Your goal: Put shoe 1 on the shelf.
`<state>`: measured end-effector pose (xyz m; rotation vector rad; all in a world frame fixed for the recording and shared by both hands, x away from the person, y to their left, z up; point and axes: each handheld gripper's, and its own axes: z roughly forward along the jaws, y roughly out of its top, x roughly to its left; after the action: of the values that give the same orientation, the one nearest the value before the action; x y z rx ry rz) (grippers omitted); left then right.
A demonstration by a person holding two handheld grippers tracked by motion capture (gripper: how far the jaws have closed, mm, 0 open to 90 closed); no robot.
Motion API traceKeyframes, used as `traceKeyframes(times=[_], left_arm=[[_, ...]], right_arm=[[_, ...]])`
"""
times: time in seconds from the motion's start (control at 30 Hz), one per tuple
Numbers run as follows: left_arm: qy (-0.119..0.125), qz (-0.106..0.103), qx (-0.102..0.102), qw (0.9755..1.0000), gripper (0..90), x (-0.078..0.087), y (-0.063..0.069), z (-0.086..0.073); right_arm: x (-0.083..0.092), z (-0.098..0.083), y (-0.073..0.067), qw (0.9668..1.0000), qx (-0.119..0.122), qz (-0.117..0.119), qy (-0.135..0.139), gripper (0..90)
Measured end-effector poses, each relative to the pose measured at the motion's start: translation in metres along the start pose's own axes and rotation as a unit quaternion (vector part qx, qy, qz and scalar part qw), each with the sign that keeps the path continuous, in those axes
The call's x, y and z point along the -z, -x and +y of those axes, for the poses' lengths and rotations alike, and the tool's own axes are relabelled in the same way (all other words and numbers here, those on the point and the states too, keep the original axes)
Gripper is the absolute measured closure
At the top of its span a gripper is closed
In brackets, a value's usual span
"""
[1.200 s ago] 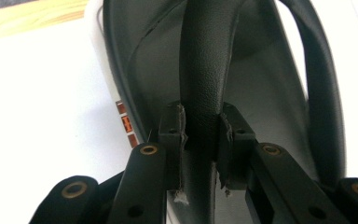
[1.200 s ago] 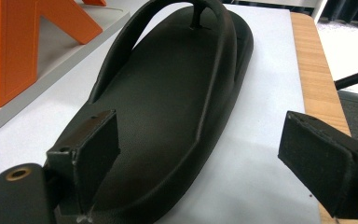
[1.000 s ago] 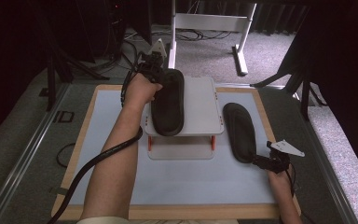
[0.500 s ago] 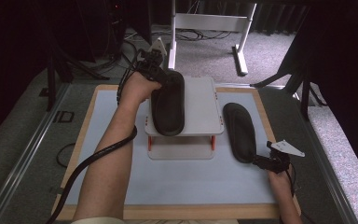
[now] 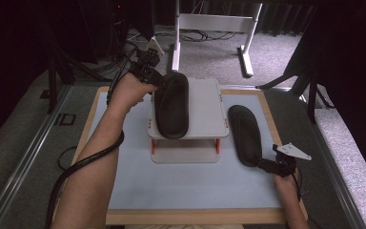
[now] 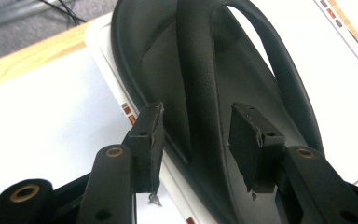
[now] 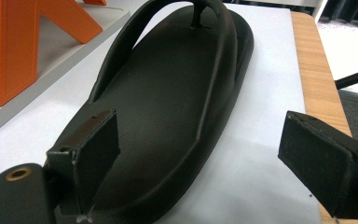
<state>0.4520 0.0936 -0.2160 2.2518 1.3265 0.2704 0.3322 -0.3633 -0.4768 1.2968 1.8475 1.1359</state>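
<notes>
Jaws of the left claw (image 6: 196, 140) have just been opening and are being held a little apart, with one strap of the black rubber flip-flop sandal (image 5: 172, 104) passing between the pads (image 6: 244, 140) without being pressed. That sandal is being carried by the small white raised stand with orange legs (image 5: 205, 112), lying along the stand's left half, and the left claw (image 5: 158, 82) is being held at its far left edge. The right claw (image 7: 200, 158) is being held wide apart, gripping nothing, at the near end of a second black rubber flip-flop sandal (image 7: 168, 102). This second sandal (image 5: 245, 134) is lying flat on the pale blue counter (image 5: 181, 183), just right of the stand, near the wooden border (image 5: 190, 215).
</notes>
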Motion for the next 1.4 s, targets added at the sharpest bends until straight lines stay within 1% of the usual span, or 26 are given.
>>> traceKeyframes(times=[0.03, 0.1, 0.13, 0.2, 0.23, 0.3, 0.33, 0.4, 0.43, 0.5, 0.57, 0.7, 0.8, 0.83, 0.87, 0.93, 1.03, 1.07, 1.1, 1.13, 1.2, 1.23, 1.3, 1.33, 1.37, 1.4], left_arm=[[0.005, 0.000, -0.005, 1.0000, 57.5, 0.002, 0.000, -0.002], [0.016, -0.006, -0.006, 0.9998, 57.5, 0.004, -0.002, -0.007], [0.017, -0.002, -0.009, 0.9998, 57.5, 0.005, -0.002, -0.009], [0.023, -0.004, -0.009, 0.9997, 57.5, 0.005, -0.004, -0.014], [0.028, -0.003, -0.015, 0.9995, 57.5, 0.005, -0.004, -0.016], [0.034, -0.001, -0.018, 0.9992, 57.5, 0.004, -0.005, -0.021], [0.041, -0.010, -0.019, 0.9989, 57.5, 0.004, -0.007, -0.024], [0.058, -0.012, -0.016, 0.9981, 57.5, 0.004, -0.010, -0.031], [0.064, -0.023, -0.015, 0.9976, 57.5, 0.003, -0.012, -0.034], [0.073, -0.033, -0.009, 0.9967, 57.5, 0.000, -0.017, -0.041], [0.080, -0.034, -0.007, 0.9962, 57.5, -0.003, -0.022, -0.047], [0.107, -0.040, -0.007, 0.9934, 57.5, -0.004, -0.028, -0.058], [0.127, -0.042, -0.002, 0.9910, 57.5, -0.002, -0.034, -0.066], [0.130, -0.047, 0.000, 0.9904, 57.5, -0.002, -0.037, -0.068], [0.139, -0.051, 0.003, 0.9890, 57.5, -0.002, -0.039, -0.071], [0.151, -0.040, 0.002, 0.9877, 57.5, -0.003, -0.044, -0.077], [0.167, -0.024, -0.010, 0.9856, 57.5, -0.004, -0.047, -0.088], [0.178, -0.026, -0.012, 0.9836, 57.5, -0.005, -0.048, -0.092], [0.181, -0.025, -0.011, 0.9832, 57.6, -0.006, -0.051, -0.096], [0.182, -0.016, -0.011, 0.9831, 57.5, -0.007, -0.051, -0.098], [0.187, -0.021, -0.007, 0.9821, 57.5, -0.010, -0.055, -0.105], [0.190, -0.012, -0.006, 0.9817, 57.5, -0.012, -0.056, -0.108], [0.193, -0.016, -0.008, 0.9810, 57.5, -0.016, -0.059, -0.115], [0.200, -0.009, -0.008, 0.9797, 57.5, -0.017, -0.060, -0.118], [0.202, -0.004, -0.008, 0.9793, 57.5, -0.019, -0.061, -0.122], [0.204, -0.006, -0.004, 0.9789, 57.5, -0.021, -0.063, -0.125]], right_arm=[[0.000, 0.000, 0.000, 1.0000, 0.000, 0.000, 0.000, 11.6], [0.000, 0.000, 0.000, 1.0000, 0.000, 0.001, -0.001, 11.6], [0.000, 0.000, 0.000, 1.0000, 0.001, 0.002, -0.002, 11.6], [-0.001, 0.000, 0.000, 1.0000, 0.000, 0.002, -0.002, 11.6], [-0.001, 0.000, 0.000, 1.0000, 0.000, 0.002, -0.003, 11.6], [0.000, 0.000, 0.000, 1.0000, 0.000, 0.002, -0.002, 11.6], [0.000, 0.000, 0.000, 1.0000, -0.001, 0.002, -0.002, 11.6], [0.000, 0.000, 0.000, 1.0000, 0.000, 0.002, -0.002, 11.6], [0.000, 0.000, 0.000, 1.0000, 0.000, 0.002, -0.002, 11.6], [0.000, 0.000, -0.001, 1.0000, 0.000, 0.001, -0.003, 11.6], [0.000, 0.000, 0.000, 1.0000, -0.001, 0.001, -0.003, 11.6], [0.000, 0.000, 0.000, 1.0000, -0.001, 0.001, -0.002, 11.6], [-0.001, 0.000, -0.001, 1.0000, 0.001, 0.002, -0.003, 11.6], [0.000, 0.000, -0.001, 1.0000, 0.002, 0.002, -0.003, 11.6], [0.000, 0.000, -0.001, 1.0000, 0.004, 0.002, -0.003, 11.5], [0.000, 0.000, -0.002, 0.9999, 0.010, 0.002, -0.001, 11.5], [0.000, 0.000, -0.003, 0.9999, 0.013, 0.000, -0.001, 11.5], [0.000, 0.000, -0.003, 0.9999, 0.013, -0.001, -0.001, 11.5], [0.000, 0.000, -0.003, 0.9999, 0.013, -0.001, -0.001, 11.5], [0.000, 0.000, -0.003, 0.9999, 0.013, -0.001, -0.002, 11.5], [0.000, 0.000, -0.003, 0.9999, 0.013, -0.003, -0.002, 11.5], [0.000, 0.000, -0.003, 0.9999, 0.012, -0.003, -0.002, 11.5], [0.000, 0.000, -0.003, 0.9999, 0.012, -0.003, 0.001, 11.5], [0.000, 0.000, -0.003, 0.9999, 0.011, -0.003, 0.001, 11.5], [0.000, 0.000, -0.003, 0.9999, 0.011, -0.004, 0.001, 11.5], [0.000, 0.000, -0.003, 0.9999, 0.010, -0.003, 0.001, 11.5]])
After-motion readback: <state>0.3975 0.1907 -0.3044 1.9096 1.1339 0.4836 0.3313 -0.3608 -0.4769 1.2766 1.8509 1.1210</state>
